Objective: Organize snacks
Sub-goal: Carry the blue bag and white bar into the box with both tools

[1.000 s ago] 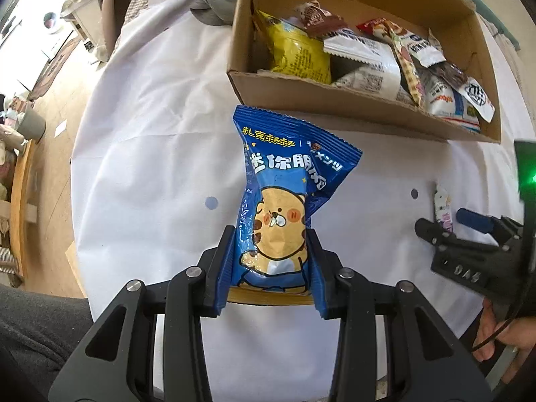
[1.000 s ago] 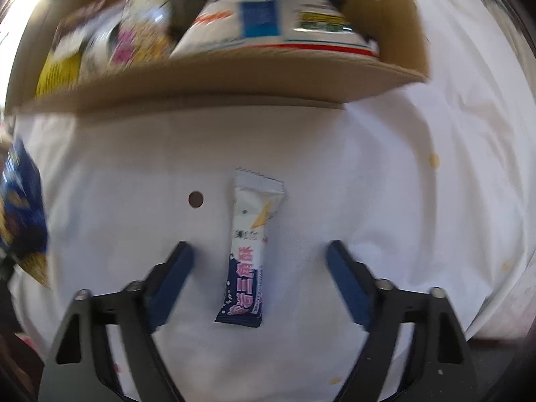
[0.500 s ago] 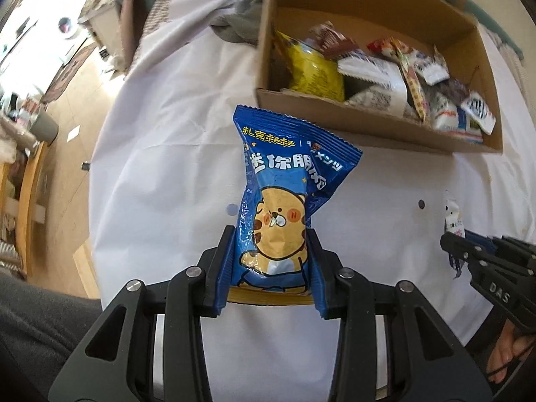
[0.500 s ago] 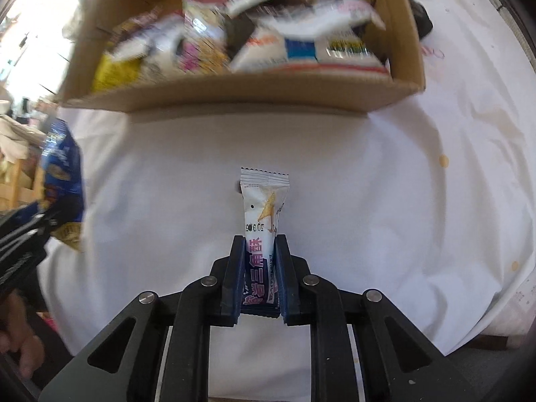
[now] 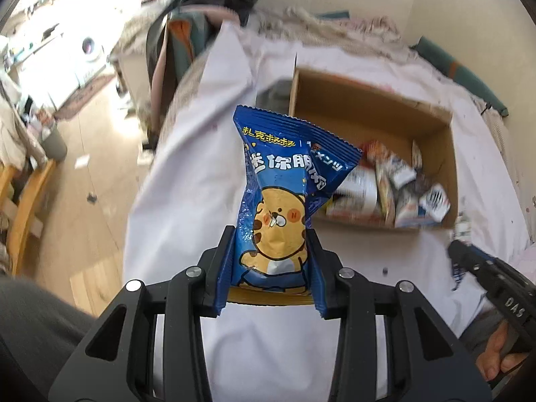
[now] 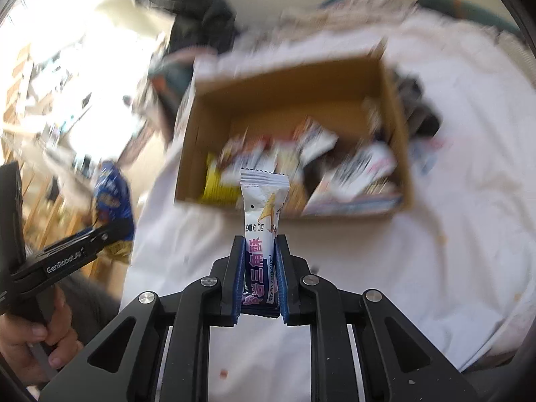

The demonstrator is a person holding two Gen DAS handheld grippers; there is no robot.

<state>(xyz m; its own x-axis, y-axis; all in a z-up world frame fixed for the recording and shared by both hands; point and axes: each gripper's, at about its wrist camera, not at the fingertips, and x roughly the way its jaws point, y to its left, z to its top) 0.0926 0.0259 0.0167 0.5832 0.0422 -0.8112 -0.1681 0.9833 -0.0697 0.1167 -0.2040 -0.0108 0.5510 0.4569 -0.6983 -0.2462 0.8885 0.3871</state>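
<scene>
My left gripper (image 5: 271, 251) is shut on a blue snack bag (image 5: 284, 181) printed with a yellow cartoon animal; the bag stands up between the pads, lifted above the white tablecloth. Beyond it lies an open cardboard box (image 5: 449, 140) holding several snack packets. My right gripper (image 6: 258, 268) is shut on a slim white and purple snack stick (image 6: 263, 207), held upright in front of the same box (image 6: 398, 127). The left gripper (image 6: 100, 234) with its blue bag (image 6: 112, 187) shows at the left of the right wrist view. The right gripper's body (image 5: 495, 288) shows at the lower right of the left wrist view.
A white cloth (image 6: 418, 268) covers the round table. Dark clothing (image 6: 418, 107) lies to the right of the box. A chair with draped clothes (image 5: 187, 33) stands past the table's far edge. Wooden floor (image 5: 90, 174) and furniture are at the left. A hand (image 6: 30, 341) grips the left tool.
The right gripper closed on the white snack stick and lifted it off the cloth. Both grippers rose and tilted up, so the box now looks farther and the room behind shows.
</scene>
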